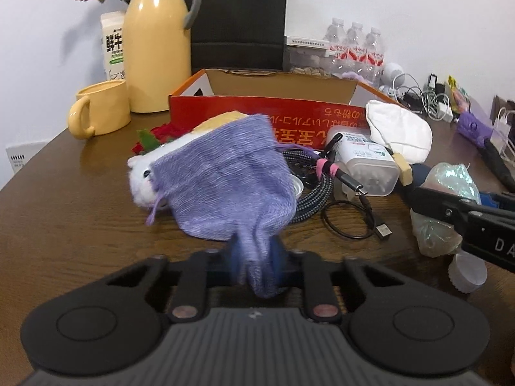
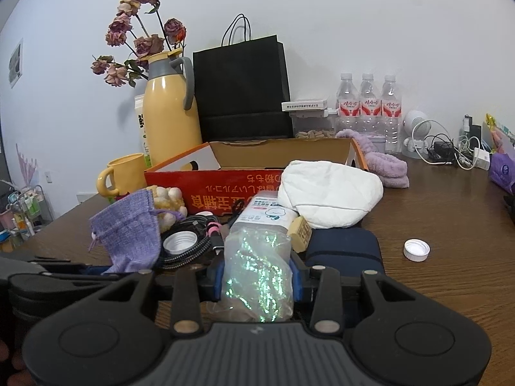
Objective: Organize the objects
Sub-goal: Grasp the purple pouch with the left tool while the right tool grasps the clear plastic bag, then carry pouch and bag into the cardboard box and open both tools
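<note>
A purple knitted drawstring pouch (image 1: 225, 189) (image 2: 132, 234) lies over a white plush toy (image 1: 138, 177) on the brown table. My left gripper (image 1: 257, 263) is shut on the pouch's near corner, with purple fabric bunched between its blue pads. My right gripper (image 2: 257, 280) is shut on a clear bag of iridescent shreds (image 2: 257, 257) (image 1: 450, 180), which stands upright between its fingers to the right of the pouch. An open red-and-orange cardboard box (image 1: 267, 109) (image 2: 225, 180) sits just behind both.
Braided cables (image 1: 315, 193), a cotton-swab box (image 1: 367, 164), a white cloth (image 1: 399, 128) and a navy pouch (image 2: 344, 247) crowd the box's front. A white cap (image 2: 416, 250) lies right. A yellow thermos (image 1: 157, 48), mug (image 1: 96, 109), black bag (image 2: 241, 90) and water bottles (image 2: 370, 103) line the back.
</note>
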### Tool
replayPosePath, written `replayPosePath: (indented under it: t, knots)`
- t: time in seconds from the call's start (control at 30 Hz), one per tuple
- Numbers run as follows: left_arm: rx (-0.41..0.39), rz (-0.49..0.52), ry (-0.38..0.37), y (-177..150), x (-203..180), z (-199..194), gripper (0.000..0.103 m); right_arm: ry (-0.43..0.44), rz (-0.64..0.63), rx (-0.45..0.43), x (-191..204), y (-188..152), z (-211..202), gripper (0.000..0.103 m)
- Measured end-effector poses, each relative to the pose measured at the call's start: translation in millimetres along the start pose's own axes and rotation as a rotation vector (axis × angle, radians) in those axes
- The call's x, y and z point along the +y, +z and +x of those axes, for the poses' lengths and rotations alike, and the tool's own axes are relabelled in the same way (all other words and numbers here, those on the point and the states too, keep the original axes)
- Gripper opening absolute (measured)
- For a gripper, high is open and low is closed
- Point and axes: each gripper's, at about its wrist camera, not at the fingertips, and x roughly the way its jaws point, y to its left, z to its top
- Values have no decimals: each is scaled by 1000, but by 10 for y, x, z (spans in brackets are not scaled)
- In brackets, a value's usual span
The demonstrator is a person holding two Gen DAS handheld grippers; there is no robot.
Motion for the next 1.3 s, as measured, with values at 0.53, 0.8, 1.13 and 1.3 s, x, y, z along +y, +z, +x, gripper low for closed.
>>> replayPosePath:
  t: [0.53, 0.8, 1.13, 1.3]
  knots:
    - [-268, 110, -7, 305, -93, -747, 11, 37, -40, -128, 71, 310, -244, 37]
    - [-329, 89, -18, 1053, -169, -442, 11, -14, -91, -157, 77, 956, 148, 37]
    - [-256, 16, -28, 1597, -78, 474, 11, -109, -91, -7, -138, 1320, 1286, 36]
    - [-187, -3, -33, 1680, -40, 894, 11, -125, -97, 44, -214, 1275, 1570, 36]
